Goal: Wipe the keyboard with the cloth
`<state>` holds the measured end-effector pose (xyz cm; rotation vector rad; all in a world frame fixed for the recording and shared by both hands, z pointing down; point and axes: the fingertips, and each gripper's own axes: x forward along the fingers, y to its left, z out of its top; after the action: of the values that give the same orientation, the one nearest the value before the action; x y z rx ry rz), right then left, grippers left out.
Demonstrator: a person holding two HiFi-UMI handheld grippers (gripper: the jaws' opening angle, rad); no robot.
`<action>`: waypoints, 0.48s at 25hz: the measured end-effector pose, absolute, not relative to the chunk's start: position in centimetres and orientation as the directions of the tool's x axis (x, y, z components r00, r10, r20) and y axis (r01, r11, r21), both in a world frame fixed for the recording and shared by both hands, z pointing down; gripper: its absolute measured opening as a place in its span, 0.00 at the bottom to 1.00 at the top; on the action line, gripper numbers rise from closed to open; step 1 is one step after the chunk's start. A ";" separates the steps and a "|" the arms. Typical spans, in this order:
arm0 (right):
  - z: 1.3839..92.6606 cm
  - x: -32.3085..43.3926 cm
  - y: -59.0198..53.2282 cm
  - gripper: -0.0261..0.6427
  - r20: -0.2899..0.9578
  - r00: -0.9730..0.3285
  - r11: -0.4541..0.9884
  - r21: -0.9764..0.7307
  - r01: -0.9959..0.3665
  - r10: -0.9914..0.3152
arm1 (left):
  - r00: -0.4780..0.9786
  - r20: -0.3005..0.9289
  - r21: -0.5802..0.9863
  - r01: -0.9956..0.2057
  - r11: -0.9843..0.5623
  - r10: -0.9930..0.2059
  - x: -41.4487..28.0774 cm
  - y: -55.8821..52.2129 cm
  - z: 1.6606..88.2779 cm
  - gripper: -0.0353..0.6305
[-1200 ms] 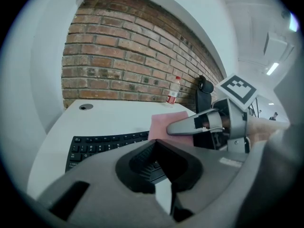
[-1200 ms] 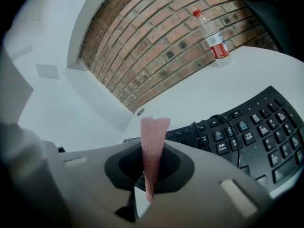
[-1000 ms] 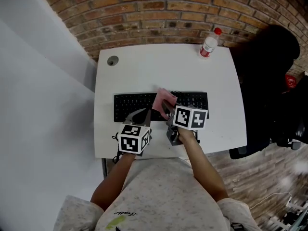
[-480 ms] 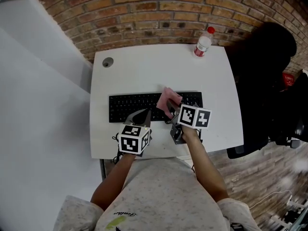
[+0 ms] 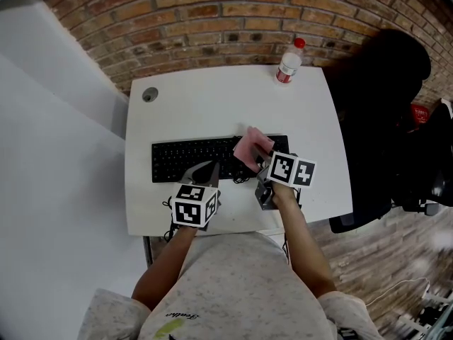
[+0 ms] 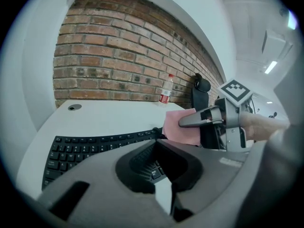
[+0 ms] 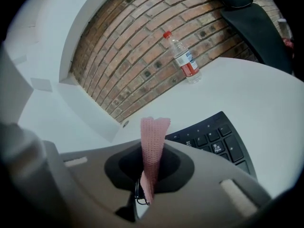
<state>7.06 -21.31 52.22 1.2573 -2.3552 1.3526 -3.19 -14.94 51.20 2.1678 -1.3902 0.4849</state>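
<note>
A black keyboard lies across the white desk. My right gripper is shut on a pink cloth, which hangs over the keyboard's right part. In the right gripper view the cloth stands folded between the jaws of the right gripper, with the keyboard's end keys beyond it. My left gripper is shut and holds nothing, over the keyboard's front edge near its middle. From the left gripper view, the keyboard runs to the left and the cloth is at the right.
A plastic water bottle with a red cap stands at the desk's far right corner by the brick wall. A round cable hole is at the far left. A black chair with dark clothing stands right of the desk.
My right gripper has carried the pink cloth to the right along the keyboard. The left gripper has stayed at the keyboard's front edge.
</note>
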 end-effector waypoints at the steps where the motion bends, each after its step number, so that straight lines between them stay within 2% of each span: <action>1: 52.3 7.5 -21.4 0.07 0.496 -0.633 0.237 -0.644 -0.727 -0.594 | 0.411 0.550 0.228 -0.911 -0.343 -0.727 -3.0 -15.0 51.2 0.05; 12: 53.4 11.6 -22.2 0.07 0.517 -0.594 0.197 -0.629 -0.752 -0.616 | 0.409 0.552 0.223 -0.912 -0.344 -0.726 -1.7 -15.5 51.3 0.05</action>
<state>11.57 -22.24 53.40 1.3329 -2.3094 1.3560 -1.75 -15.51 51.33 2.1706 -1.3909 0.4925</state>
